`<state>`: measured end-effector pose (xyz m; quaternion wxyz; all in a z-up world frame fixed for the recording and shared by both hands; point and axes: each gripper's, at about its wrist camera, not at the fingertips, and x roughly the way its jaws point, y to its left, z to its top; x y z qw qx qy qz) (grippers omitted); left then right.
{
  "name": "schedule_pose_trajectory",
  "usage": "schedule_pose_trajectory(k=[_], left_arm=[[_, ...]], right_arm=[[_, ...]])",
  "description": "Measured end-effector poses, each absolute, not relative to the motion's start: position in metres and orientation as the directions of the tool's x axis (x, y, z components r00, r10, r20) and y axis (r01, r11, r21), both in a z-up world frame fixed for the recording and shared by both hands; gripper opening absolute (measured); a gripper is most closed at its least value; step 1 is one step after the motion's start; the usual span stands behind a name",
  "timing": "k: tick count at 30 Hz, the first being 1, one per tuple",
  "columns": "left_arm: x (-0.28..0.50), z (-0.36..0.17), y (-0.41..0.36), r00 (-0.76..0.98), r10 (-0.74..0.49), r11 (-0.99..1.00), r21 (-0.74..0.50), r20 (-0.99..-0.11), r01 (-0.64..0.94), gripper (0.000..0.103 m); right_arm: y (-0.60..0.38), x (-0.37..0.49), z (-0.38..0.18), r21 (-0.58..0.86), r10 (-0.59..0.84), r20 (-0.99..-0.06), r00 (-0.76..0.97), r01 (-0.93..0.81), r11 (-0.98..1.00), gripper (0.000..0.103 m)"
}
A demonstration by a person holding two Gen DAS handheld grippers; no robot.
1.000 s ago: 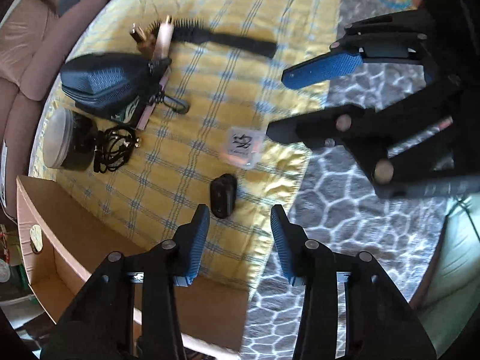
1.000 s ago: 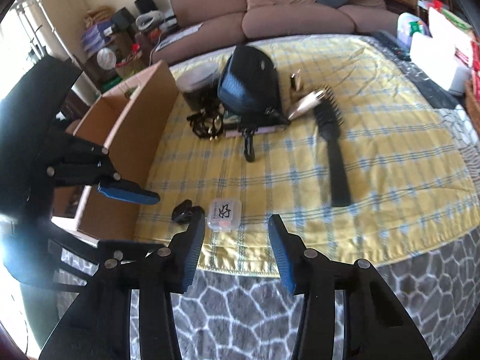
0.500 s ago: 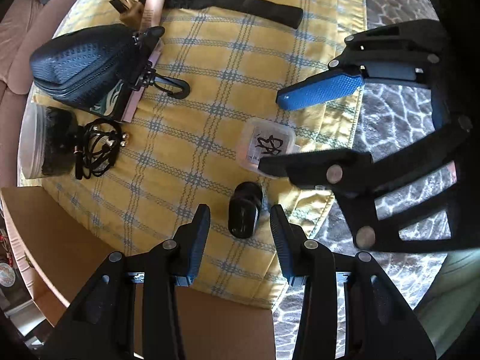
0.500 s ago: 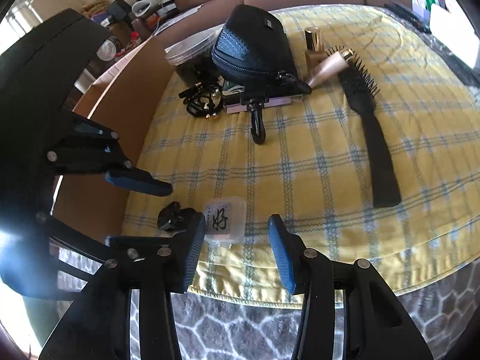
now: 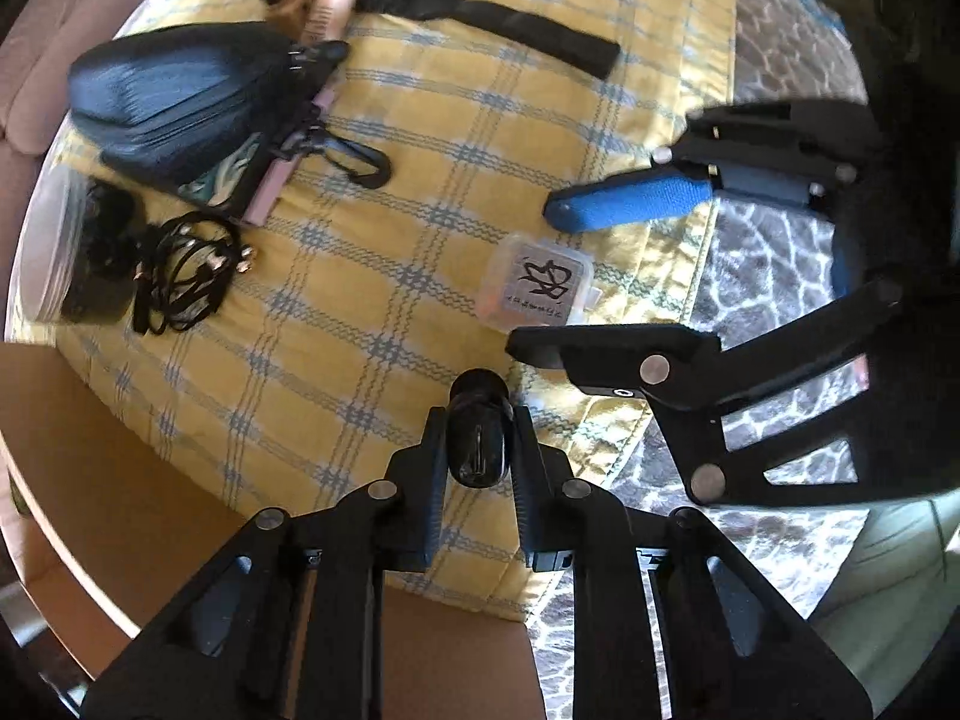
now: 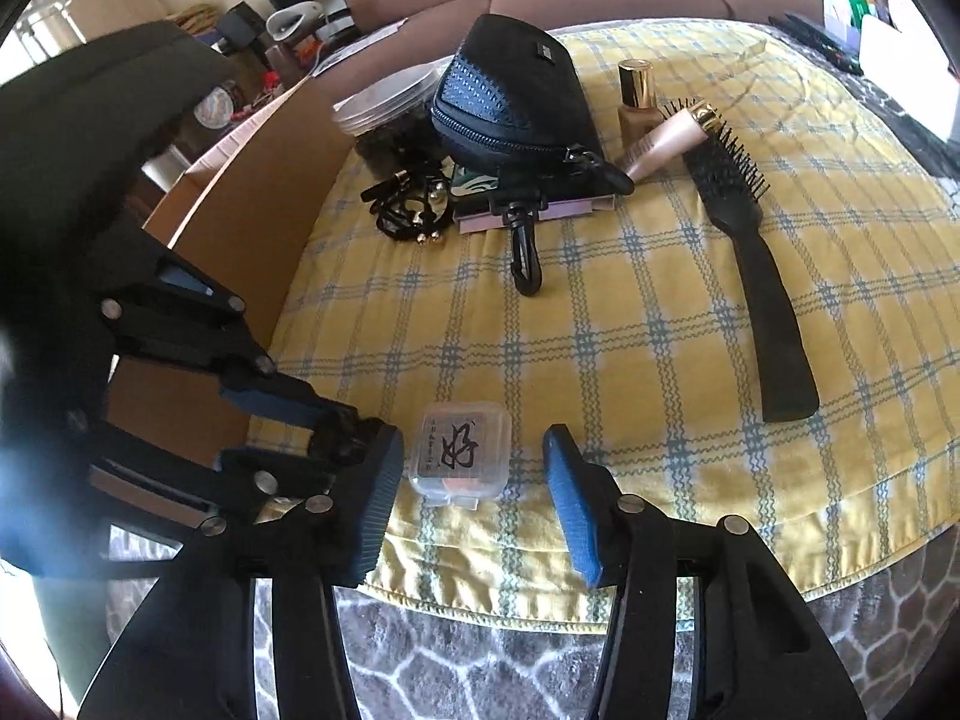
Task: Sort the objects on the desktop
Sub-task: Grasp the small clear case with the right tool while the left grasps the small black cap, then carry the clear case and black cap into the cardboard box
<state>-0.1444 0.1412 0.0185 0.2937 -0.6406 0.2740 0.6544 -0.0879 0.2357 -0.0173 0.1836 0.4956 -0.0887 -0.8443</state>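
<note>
Black, glossy small case [image 5: 478, 438] sits at lower centre of the frame, clamped as my downward-pointing left gripper [image 5: 477, 450] just closed; my angled right gripper [image 6: 468, 468] gapes around the clear plastic box [image 6: 461, 453].

A surface is covered by a yellow checked cloth [image 6: 660, 360], under which a grey patterned cover [image 6: 480, 660] is seen at the near edge. On the cloth are laid a black hairbrush [image 6: 750, 252], a dark zip pouch [image 6: 516, 108], two cosmetic bottles [image 6: 636, 96], a lidded jar [image 6: 384, 120], tangled black cords [image 6: 408, 210], a small clear case [image 6: 462, 456] and a small black object [image 5: 480, 438]. A cardboard box [image 6: 240, 210] is set against the cloth's left side.
</note>
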Motion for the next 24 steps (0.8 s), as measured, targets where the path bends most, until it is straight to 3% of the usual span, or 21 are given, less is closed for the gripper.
schedule_pose_trajectory(k=[10, 12, 13, 15, 24], left_arm=[[-0.134, 0.072, 0.097, -0.086, 0.16, -0.756, -0.066, -0.983, -0.651, 0.018], [-0.139, 0.081, 0.091, -0.098, 0.179, -0.775, -0.078, -0.979, -0.627, 0.018], [-0.14, 0.085, 0.088, -0.107, 0.187, -0.784, -0.083, -0.976, -0.616, 0.018], [-0.141, 0.095, 0.093, -0.123, 0.21, -0.797, -0.097, -0.97, -0.596, 0.018], [-0.12, 0.129, 0.021, -0.197, 0.297, -0.854, -0.168, -0.934, -0.493, 0.018]], right_arm=[[0.218, -0.084, -0.014, 0.217, -0.321, -0.825, -0.465, 0.264, -0.94, 0.05], [0.212, -0.084, -0.014, 0.166, -0.285, -0.833, -0.474, 0.276, -0.947, 0.044], [0.209, -0.082, -0.014, 0.145, -0.271, -0.835, -0.479, 0.283, -0.948, 0.036], [0.206, -0.086, -0.015, 0.121, -0.254, -0.838, -0.482, 0.289, -0.95, 0.036], [0.205, -0.064, 0.028, 0.172, -0.31, -0.779, -0.545, 0.29, -0.942, 0.036]])
